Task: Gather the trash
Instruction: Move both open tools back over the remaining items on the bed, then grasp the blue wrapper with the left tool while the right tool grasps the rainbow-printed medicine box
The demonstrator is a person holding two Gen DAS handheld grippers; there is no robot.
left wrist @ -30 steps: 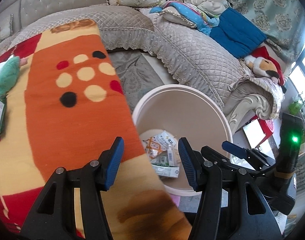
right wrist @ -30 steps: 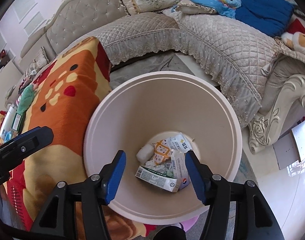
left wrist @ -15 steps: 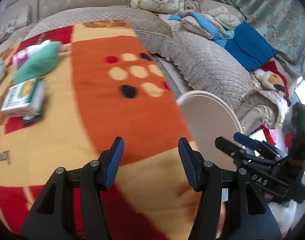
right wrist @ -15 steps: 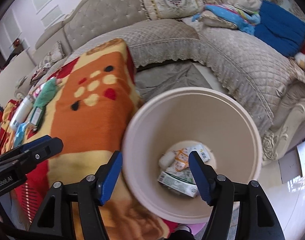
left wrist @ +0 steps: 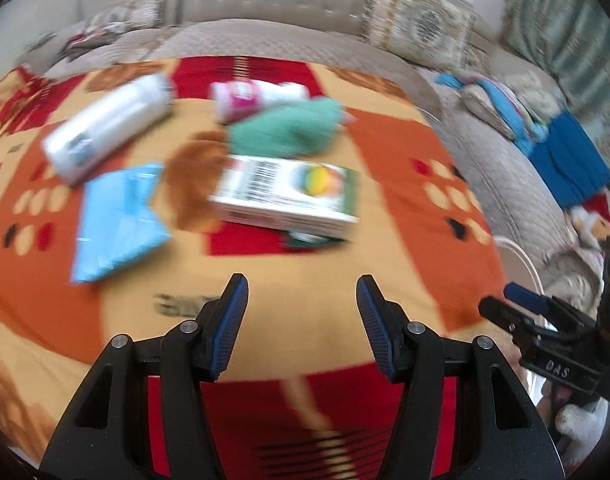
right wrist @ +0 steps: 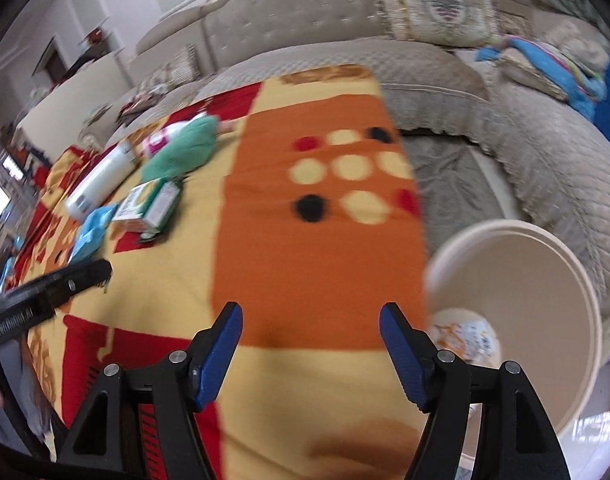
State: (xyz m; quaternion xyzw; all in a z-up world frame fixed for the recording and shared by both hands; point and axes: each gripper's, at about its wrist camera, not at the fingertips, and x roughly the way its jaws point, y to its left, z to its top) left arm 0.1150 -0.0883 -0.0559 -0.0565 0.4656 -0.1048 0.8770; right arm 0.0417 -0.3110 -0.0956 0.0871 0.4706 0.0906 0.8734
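Note:
On the orange, red and yellow blanket (left wrist: 405, 184) lie a white and green carton (left wrist: 285, 196), a green cloth (left wrist: 285, 132), a pink and white bottle (left wrist: 257, 96), a white bottle (left wrist: 105, 128) and a light blue packet (left wrist: 117, 220). My left gripper (left wrist: 301, 300) hovers open and empty just short of the carton. My right gripper (right wrist: 311, 324) is over the blanket (right wrist: 317, 240), its jaws opening with nothing between them. The cream trash bin (right wrist: 553, 280) stands to its right, with wrappers (right wrist: 465, 336) at the bottom. The carton (right wrist: 149, 204) lies far left in the right wrist view.
A beige quilted sofa (right wrist: 505, 140) wraps around the back and right, with cushions (right wrist: 437, 4), blue clothes (left wrist: 565, 160) and a soft toy (left wrist: 589, 220) on it. The bin's rim (left wrist: 521, 256) and the other gripper (left wrist: 545, 328) show at the right of the left wrist view.
Both grippers have swung left, away from the bin and over the blanket. The carton, bottles and packet have come into the left wrist view. The right jaws have widened.

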